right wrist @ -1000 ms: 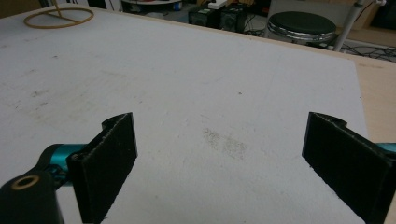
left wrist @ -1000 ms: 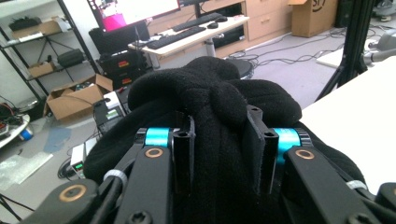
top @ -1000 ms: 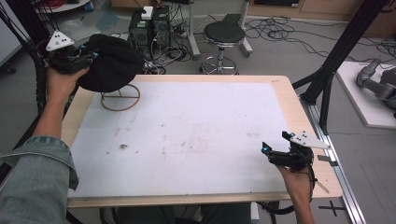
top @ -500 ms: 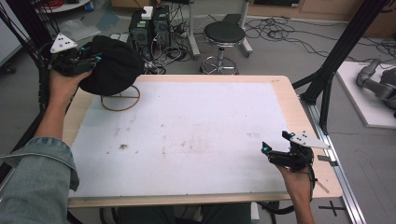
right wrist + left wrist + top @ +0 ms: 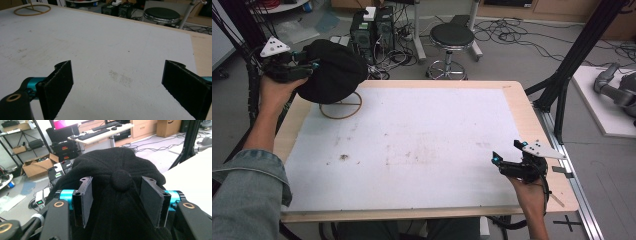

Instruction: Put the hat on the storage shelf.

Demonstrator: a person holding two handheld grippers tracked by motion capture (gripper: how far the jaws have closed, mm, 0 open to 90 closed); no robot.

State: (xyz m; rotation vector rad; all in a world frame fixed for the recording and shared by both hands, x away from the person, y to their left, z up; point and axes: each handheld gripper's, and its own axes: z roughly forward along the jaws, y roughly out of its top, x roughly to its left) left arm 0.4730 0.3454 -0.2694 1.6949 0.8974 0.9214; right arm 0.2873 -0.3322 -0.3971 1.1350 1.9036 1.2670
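A black cap [image 5: 337,70] hangs over the table's far left corner, above a wooden ring base [image 5: 341,112]. My left gripper [image 5: 311,66] is at the cap's left side. In the left gripper view its jaws stand on either side of the cap's [image 5: 120,165] crown, the fabric and top button bunched between the pads, so the left gripper [image 5: 116,195] is shut on it. My right gripper [image 5: 506,153] hovers low near the table's front right edge. In the right gripper view the right gripper [image 5: 117,82] is open, with bare white table between its jaws.
The white-topped table [image 5: 412,150] has a wooden border. Behind it on the floor stand a round black stool [image 5: 452,37], computer boxes [image 5: 372,25] and cables. A black frame post [image 5: 572,65] rises at the right. The ring base [image 5: 32,10] lies far from the right gripper.
The left gripper and the cap have drifted slightly down and toward the table. The right gripper has stayed still.
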